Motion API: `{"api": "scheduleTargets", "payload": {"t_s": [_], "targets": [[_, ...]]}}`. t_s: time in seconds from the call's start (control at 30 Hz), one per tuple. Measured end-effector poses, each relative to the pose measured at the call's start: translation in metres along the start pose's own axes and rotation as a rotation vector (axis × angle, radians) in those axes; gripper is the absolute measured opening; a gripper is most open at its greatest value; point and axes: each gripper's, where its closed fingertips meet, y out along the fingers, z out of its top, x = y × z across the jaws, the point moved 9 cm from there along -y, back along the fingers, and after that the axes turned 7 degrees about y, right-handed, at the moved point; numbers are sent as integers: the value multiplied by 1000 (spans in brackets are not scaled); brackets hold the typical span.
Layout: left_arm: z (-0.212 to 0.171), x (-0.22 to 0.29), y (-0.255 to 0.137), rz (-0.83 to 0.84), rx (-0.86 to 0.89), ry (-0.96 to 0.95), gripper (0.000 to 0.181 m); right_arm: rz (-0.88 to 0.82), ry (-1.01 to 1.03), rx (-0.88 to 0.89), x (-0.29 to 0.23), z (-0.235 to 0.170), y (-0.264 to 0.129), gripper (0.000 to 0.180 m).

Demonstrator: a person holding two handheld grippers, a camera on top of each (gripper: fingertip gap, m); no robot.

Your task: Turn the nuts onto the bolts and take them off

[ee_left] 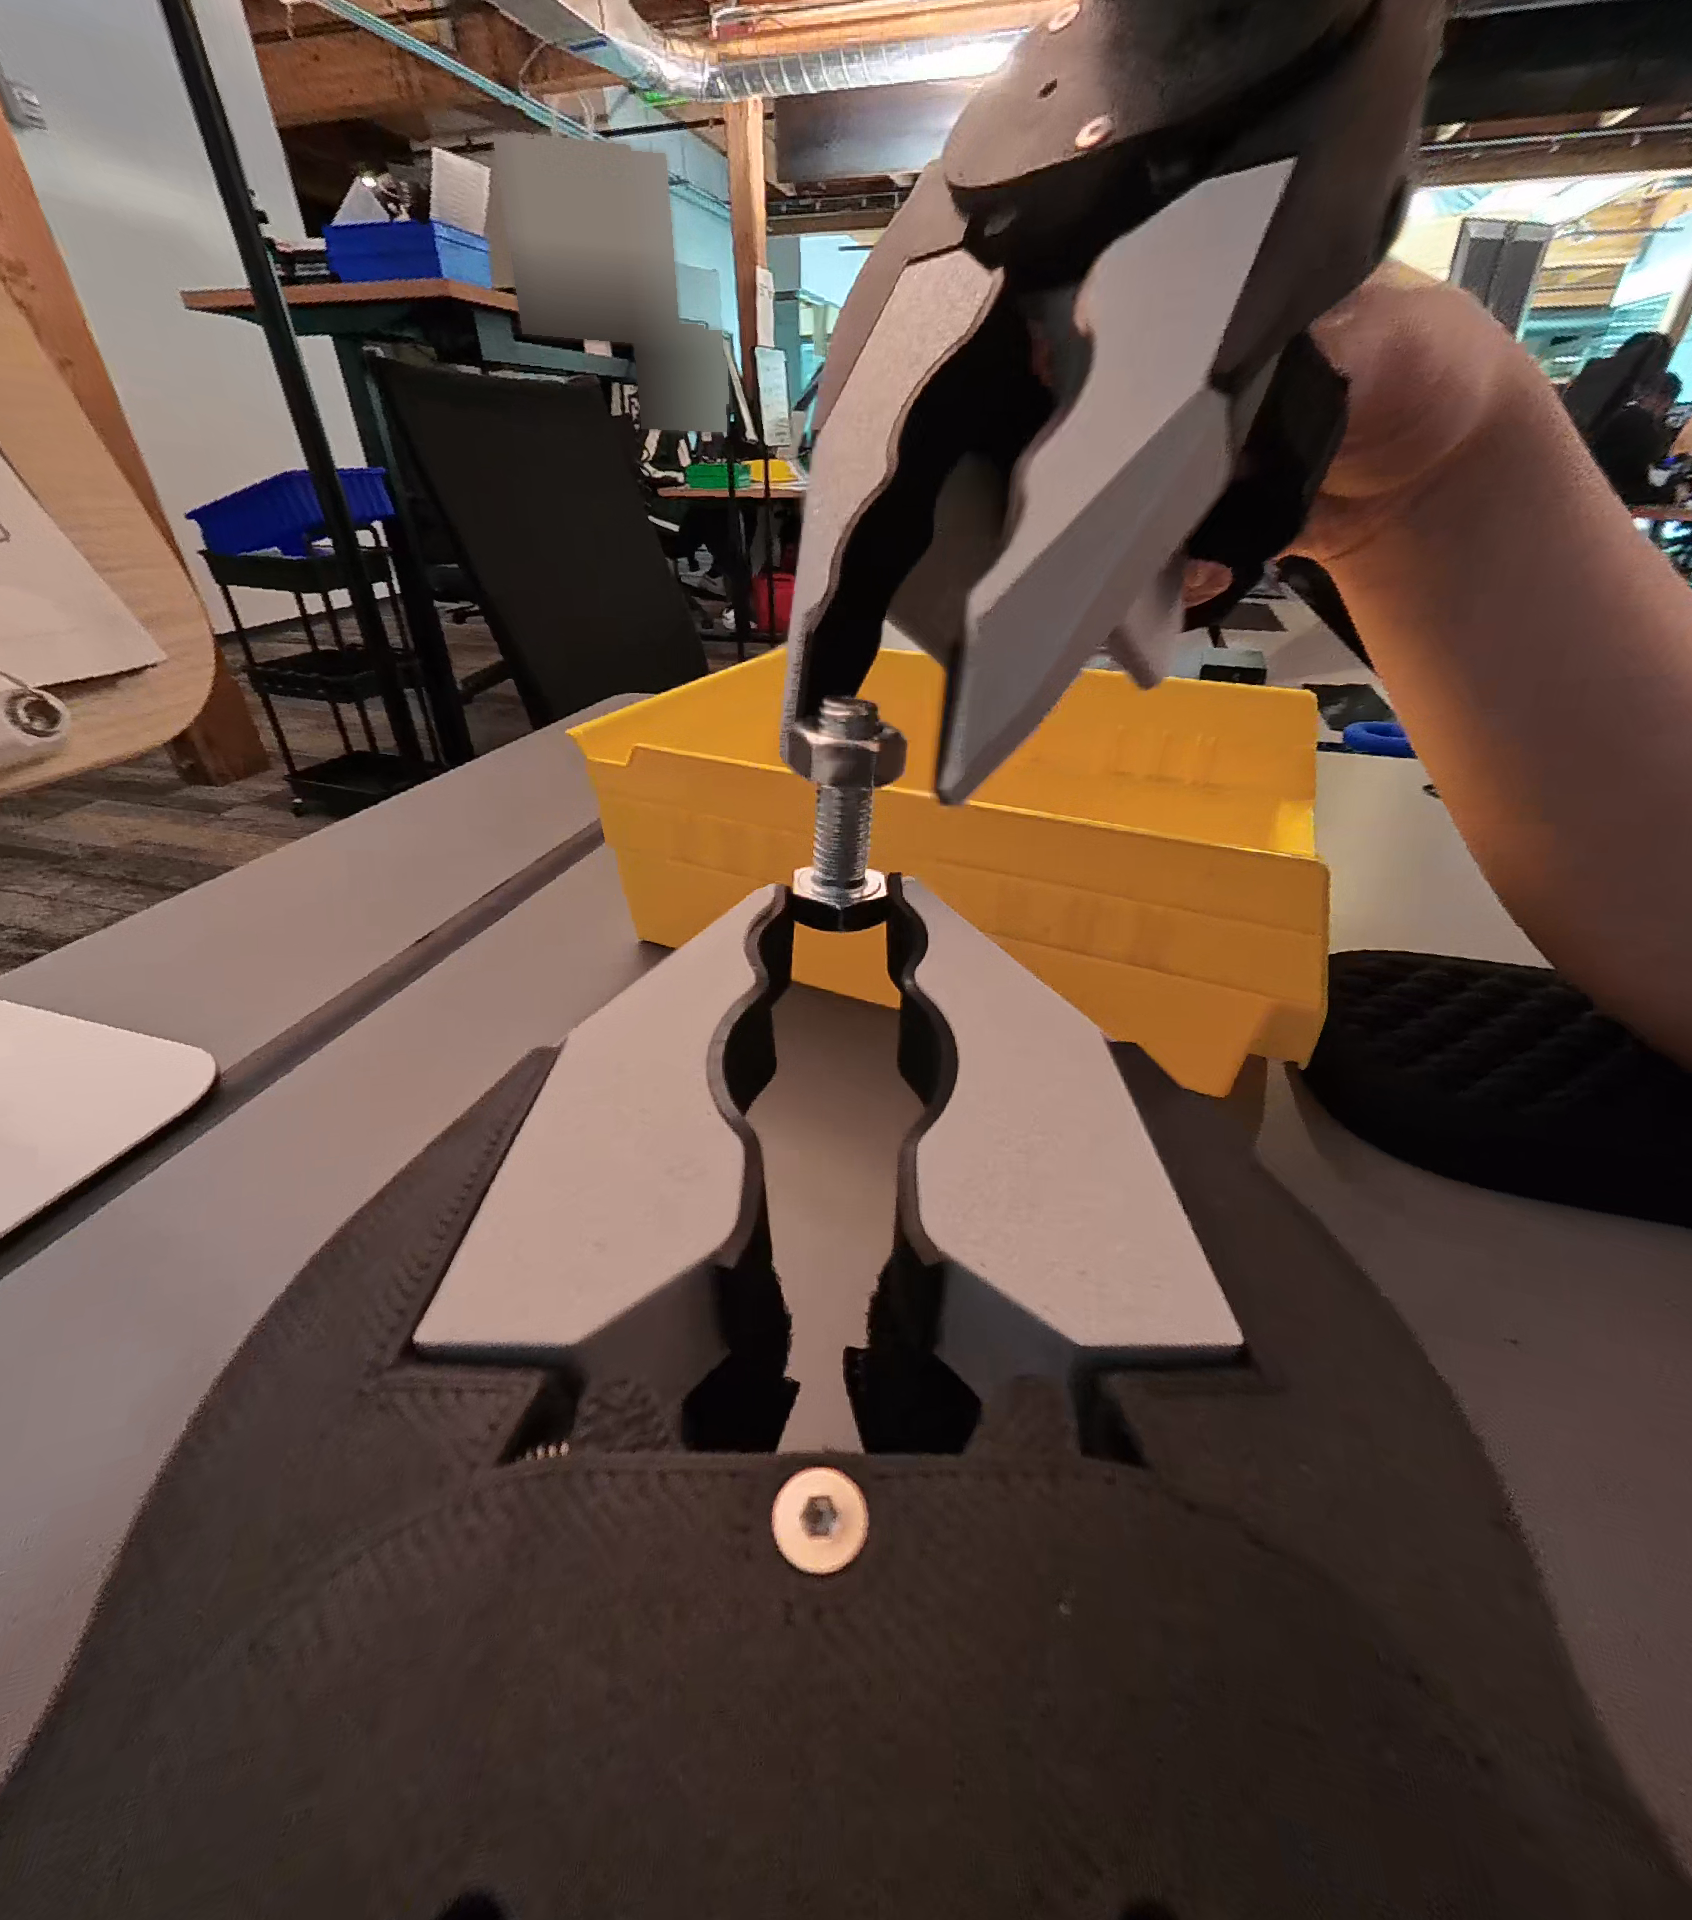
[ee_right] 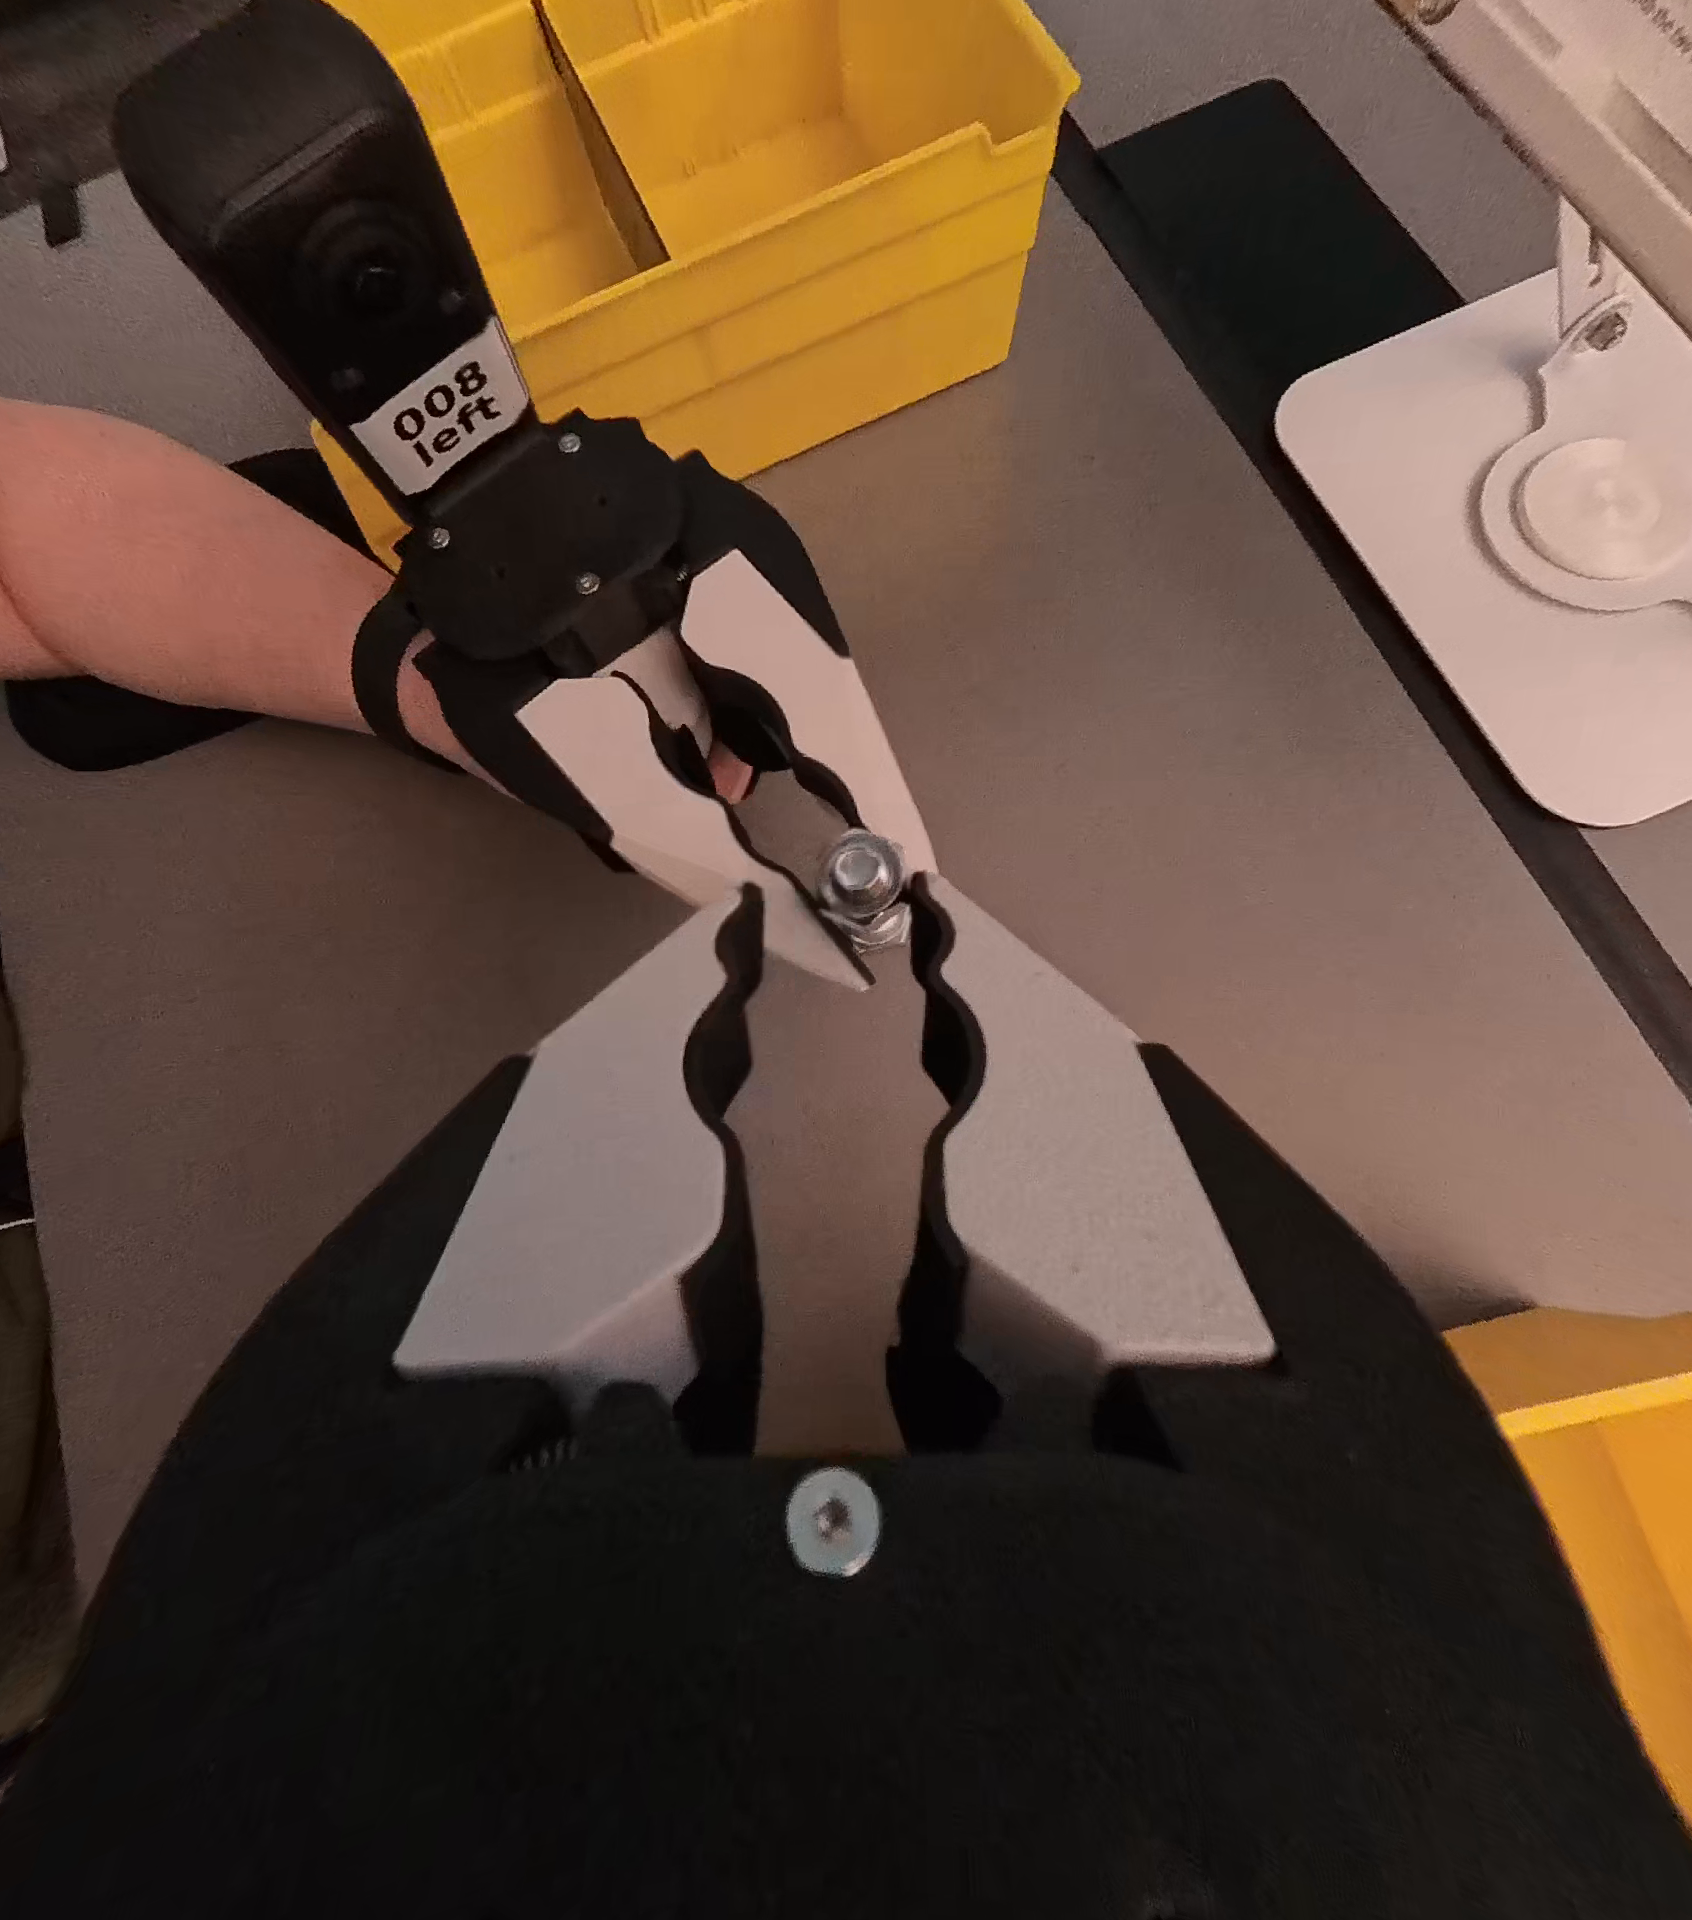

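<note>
Bolt (ee_left: 840,831) one, nut (ee_left: 844,740) one.

Wooden beams (ee_left: 748,239), grey table (ee_left: 302,935), blue bins (ee_left: 291,509)

Bare grey tabletop (ee_right: 1133,727) lies open beside the upright bolt (ee_left: 842,821). A yellow bin (ee_left: 1081,862) stands close behind it; a white stand base (ee_right: 1548,540) sits well apart.

black claw (ee_right: 837,914), grey fingers (ee_right: 603,1174), silver screw (ee_right: 831,1524)
</note>
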Motion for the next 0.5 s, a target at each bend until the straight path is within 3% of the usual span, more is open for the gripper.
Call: {"api": "scheduleTargets", "payload": {"t_s": [0.1,0.2,0.23,0.33,0.4,0.5], "targets": [[-1,-3,-1,26,-14,-8,16,5,-3,-41,-3,-3,1,37],[-2,-7,-2,49,-15,-32,16,91,-66,-47,-17,-4,-3,25],[-2,-8,-3,52,-13,-33,15,50,-62,-47,-16,-3,-3,26],[0,-7,-3,61,-7,-6,16,-89,-10,-41,-4,0,-4,37],[-1,-5,-2,52,-11,0,16,-81,-4,-40,-2,1,0,51],[-3,-4,-1,53,-24,-5,16,-12,-29,-79,-10,-2,4,48]]}}
